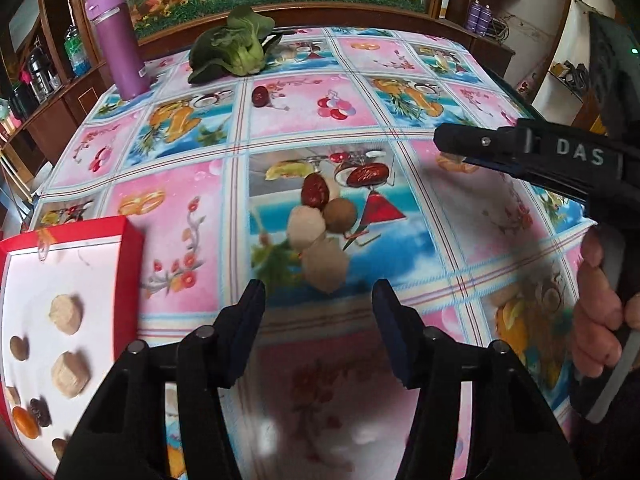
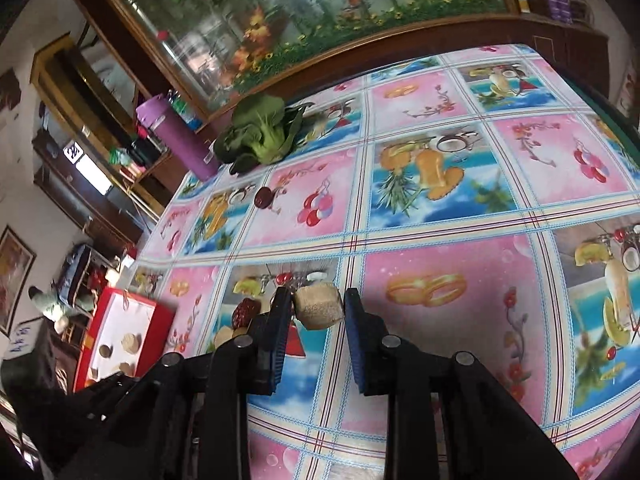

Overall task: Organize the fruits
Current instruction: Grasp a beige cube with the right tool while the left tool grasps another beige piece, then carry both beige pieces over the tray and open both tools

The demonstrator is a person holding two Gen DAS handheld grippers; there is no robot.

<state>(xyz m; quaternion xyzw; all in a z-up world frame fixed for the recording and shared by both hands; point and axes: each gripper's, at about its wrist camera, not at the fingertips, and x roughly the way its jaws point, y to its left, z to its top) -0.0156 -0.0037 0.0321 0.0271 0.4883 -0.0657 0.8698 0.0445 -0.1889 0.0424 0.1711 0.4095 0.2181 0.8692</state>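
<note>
Sitting between wide-spread fingers of right hand-held gripper (image 2: 316, 308): pale fruit chunk (image 2: 319, 305), contact unclear; left hand-held gripper (image 1: 319, 300) wide, empty.

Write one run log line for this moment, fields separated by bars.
left gripper: open, above fruit pile | right gripper: open around beige fruit | red tray: partly filled

Bright daylight, fisheye warp, slight blur

I see two red dates (image 1: 316, 195), a brown round fruit (image 1: 340, 216), two pale lumps (image 1: 306, 227) clustered mid-frame | lone date (image 1: 260, 97) upper-centre | sorted pieces in red tray (image 1: 130, 264), lower left
</note>
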